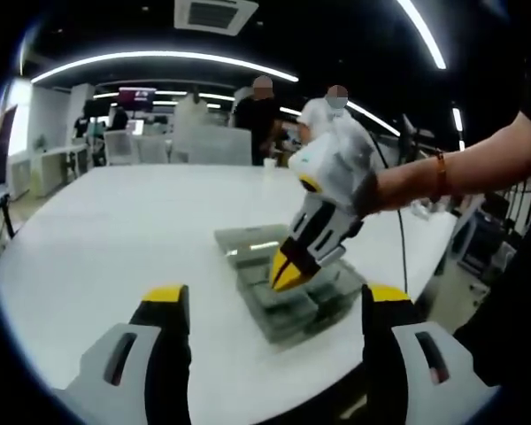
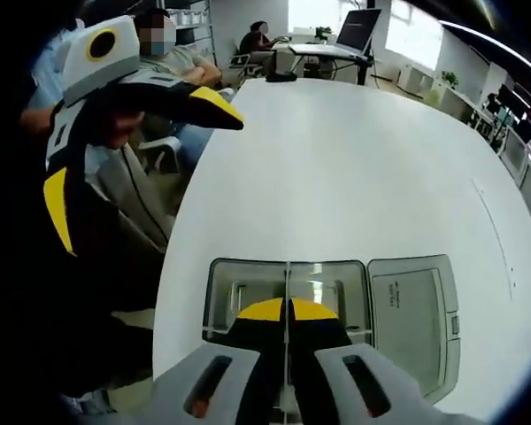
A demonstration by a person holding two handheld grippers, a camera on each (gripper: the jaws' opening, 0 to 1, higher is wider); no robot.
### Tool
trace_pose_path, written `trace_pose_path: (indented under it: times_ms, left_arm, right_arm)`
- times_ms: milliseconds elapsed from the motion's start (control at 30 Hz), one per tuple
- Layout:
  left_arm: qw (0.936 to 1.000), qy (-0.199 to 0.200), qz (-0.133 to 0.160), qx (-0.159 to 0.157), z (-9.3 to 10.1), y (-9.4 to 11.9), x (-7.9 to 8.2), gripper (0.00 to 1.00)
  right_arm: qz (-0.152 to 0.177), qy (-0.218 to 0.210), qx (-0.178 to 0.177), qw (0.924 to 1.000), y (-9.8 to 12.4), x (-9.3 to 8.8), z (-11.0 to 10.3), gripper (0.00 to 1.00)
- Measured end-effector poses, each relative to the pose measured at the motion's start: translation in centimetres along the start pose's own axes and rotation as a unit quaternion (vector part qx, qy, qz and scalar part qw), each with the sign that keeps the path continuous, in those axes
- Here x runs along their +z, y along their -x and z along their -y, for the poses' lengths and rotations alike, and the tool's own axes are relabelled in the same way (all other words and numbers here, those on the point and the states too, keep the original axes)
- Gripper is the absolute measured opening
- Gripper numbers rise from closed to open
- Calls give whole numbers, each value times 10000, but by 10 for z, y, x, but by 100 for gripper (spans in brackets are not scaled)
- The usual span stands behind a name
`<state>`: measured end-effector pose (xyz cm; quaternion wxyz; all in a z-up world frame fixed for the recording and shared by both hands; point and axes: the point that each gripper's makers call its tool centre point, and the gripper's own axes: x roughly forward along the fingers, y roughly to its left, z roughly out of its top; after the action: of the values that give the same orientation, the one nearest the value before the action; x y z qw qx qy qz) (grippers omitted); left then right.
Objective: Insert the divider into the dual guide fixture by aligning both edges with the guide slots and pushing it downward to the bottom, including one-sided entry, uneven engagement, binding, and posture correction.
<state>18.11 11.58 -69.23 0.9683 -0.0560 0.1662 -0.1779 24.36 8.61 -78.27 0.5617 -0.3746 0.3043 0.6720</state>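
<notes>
In the left gripper view, my left gripper (image 1: 274, 310) rises from the bottom of the frame with its yellow-tipped jaws spread wide and nothing between them. Just right of centre on the white table (image 1: 115, 230) sits the clear plastic fixture box (image 1: 288, 288). The right gripper (image 1: 290, 266) comes in from the upper right, tilted down, with its yellow tips together over the middle of the box.

In the right gripper view, my right gripper (image 2: 288, 310) sits at bottom centre, jaws pressed together on a thin clear divider (image 2: 288, 279) that stands as a vertical line across the middle of the fixture box (image 2: 248, 292). A lid-like clear panel (image 2: 416, 310) lies touching the box to the right. The left gripper (image 2: 142, 150) hangs at upper left, spread apart, well away from the box.

I judge the divider to be partly down in the guides; how deep, I cannot tell. To seat it well, I would keep the sheet upright and press straight down so both edges travel evenly. If one side binds, I would ease up a little, square it, then push again. The free left gripper could steady the box.
</notes>
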Motion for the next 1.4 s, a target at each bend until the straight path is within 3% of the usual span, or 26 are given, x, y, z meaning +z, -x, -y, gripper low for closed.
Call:
trace_pose_path:
  times_ms: [333, 433, 567, 1133, 1400]
  left_arm:
    - [10000, -2, -46, -57, 3, 2, -3, 78]
    - [9999, -18, -97, -125, 6, 1, -4, 79]
    - [9996, -57, -150, -239, 10, -1, -5, 79]
    - [9927, -377, -428, -1059, 33, -13, -2, 80]
    - [9905, -280, -304, -1313, 40, -18, 13, 81]
  right_arm:
    - [144, -257, -221, 9993, 4, -1, -1, 1]
    - [359, -503, -406, 9973, 11, -1, 2, 10]
    - [638, -728, -561, 9937, 21, -1, 2, 12]
    - [1510, -1491, -1298, 9686, 74, -13, -6, 28]
    - [1849, -1711, -1656, 9535, 101, -20, -9, 37]
